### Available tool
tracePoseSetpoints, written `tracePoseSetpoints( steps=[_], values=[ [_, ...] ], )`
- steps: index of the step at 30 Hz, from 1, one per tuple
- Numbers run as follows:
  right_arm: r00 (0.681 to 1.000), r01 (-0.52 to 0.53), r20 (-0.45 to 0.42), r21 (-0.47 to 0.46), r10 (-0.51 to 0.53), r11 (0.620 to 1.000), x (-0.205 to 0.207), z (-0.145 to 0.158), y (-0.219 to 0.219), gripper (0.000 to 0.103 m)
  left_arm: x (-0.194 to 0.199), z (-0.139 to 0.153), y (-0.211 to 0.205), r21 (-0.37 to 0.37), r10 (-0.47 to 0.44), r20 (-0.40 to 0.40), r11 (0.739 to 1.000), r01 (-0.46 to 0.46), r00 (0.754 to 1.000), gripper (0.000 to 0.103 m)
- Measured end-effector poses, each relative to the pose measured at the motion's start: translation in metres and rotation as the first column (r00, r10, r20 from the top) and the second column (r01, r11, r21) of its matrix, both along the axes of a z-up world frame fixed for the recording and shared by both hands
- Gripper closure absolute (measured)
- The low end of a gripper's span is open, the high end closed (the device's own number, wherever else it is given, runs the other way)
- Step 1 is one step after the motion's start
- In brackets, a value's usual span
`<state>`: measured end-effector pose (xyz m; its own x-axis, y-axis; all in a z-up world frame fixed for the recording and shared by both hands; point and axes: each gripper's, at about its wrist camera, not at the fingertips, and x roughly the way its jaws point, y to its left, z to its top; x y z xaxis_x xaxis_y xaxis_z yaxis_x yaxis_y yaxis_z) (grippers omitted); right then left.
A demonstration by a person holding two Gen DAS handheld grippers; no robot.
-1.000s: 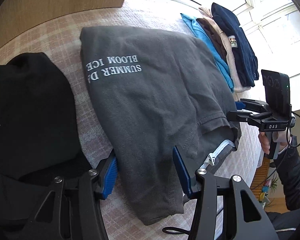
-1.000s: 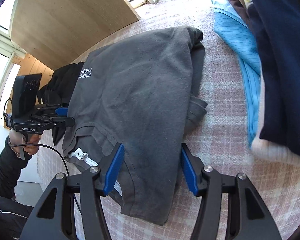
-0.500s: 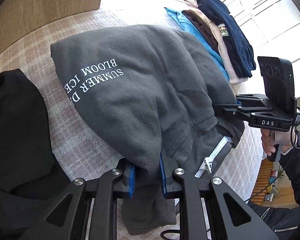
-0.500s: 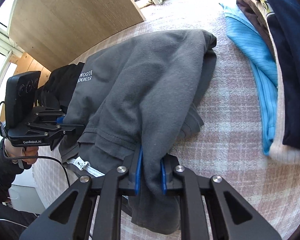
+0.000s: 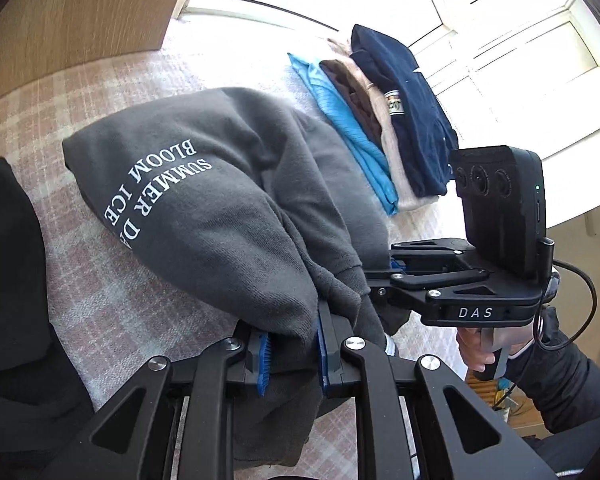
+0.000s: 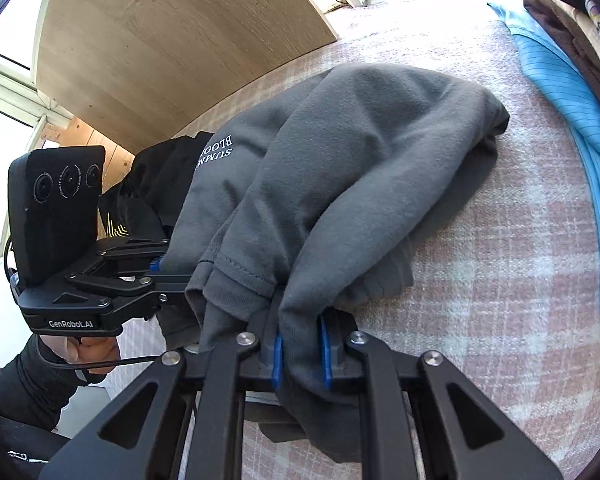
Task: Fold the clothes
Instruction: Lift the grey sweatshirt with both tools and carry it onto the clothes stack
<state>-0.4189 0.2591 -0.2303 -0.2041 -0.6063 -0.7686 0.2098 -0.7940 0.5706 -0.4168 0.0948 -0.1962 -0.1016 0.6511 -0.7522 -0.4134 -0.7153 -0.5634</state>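
Note:
A dark grey sweatshirt (image 5: 220,208) with white lettering lies on a pink checked blanket (image 5: 112,304). My left gripper (image 5: 292,346) has its blue pads pressed on a bunch of the sweatshirt's near edge, and its jaws are still closing. In the right wrist view the right gripper (image 6: 301,354) is shut on another bunch of the same near edge of the sweatshirt (image 6: 360,160). The held edge is raised off the blanket while the far part rests on it. Each wrist view also shows the other gripper beside the cloth, its tips buried in the fabric.
A stack of folded clothes (image 5: 384,128) in blue, brown, beige and navy lies to the right, also in the right wrist view (image 6: 560,92). A black garment (image 5: 8,264) lies to the left. A wooden panel (image 5: 80,12) and a bright window stand behind.
Both grippers went from open around the sweatshirt's near edge to shut on it. The gripped edge has since been lifted and the cloth bunches up toward the cameras.

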Motion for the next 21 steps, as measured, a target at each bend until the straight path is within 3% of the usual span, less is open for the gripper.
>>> tracePoseSetpoints(
  steps=[5, 10, 21],
  values=[
    [0.999, 0.017, -0.041, -0.025, -0.019, 1.000, 0.020, 0.028, 0.005, 0.089, 0.015, 0.027, -0.011, 0.046, 0.005, -0.013, 0.999, -0.005, 1.000, 0.088],
    [0.994, 0.029, -0.109, -0.025, -0.031, 0.999, 0.054, 0.065, 0.006, 0.089, 0.044, 0.072, -0.021, 0.029, -0.022, -0.107, 0.999, 0.025, 0.994, 0.087],
    [0.953, 0.045, -0.300, 0.003, -0.042, 0.999, 0.100, 0.163, 0.057, 0.089, 0.072, 0.163, 0.067, 0.031, -0.031, -0.298, 0.999, 0.042, 0.954, 0.087]
  ],
)
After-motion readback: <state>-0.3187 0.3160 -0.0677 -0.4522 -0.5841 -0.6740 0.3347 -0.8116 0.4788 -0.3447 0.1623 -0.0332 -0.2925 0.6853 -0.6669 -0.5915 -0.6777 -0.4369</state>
